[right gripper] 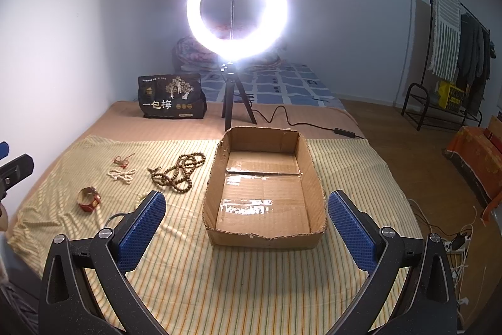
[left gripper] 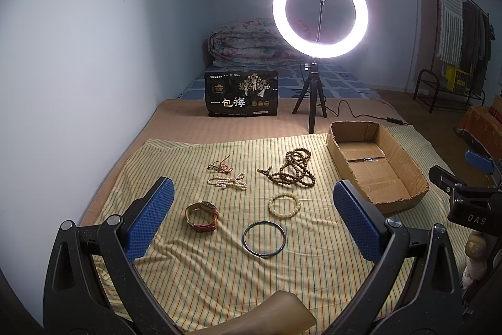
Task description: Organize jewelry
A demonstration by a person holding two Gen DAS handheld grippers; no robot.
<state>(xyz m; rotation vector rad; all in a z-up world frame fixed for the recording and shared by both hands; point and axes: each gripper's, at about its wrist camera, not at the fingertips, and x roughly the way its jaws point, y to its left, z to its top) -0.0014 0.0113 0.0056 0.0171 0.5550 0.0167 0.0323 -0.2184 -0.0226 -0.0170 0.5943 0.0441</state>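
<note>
Left gripper (left gripper: 251,222) spread, empty, hovering over dark bangle (left gripper: 264,238) at lower centre (likely first pick). Right gripper (right gripper: 246,228) spread, framing empty cardboard box (right gripper: 313,175), the probable drop spot.

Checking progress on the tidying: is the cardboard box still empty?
Empty. The right wrist view shows the cardboard box with only its bare, taped floor; the jewelry pieces all lie outside it on the striped cloth.

Matt corrugated cardboard box (right gripper: 313,175) with glossy tape, striped cloth (left gripper: 204,272), wooden-looking beads (left gripper: 293,170).
</note>
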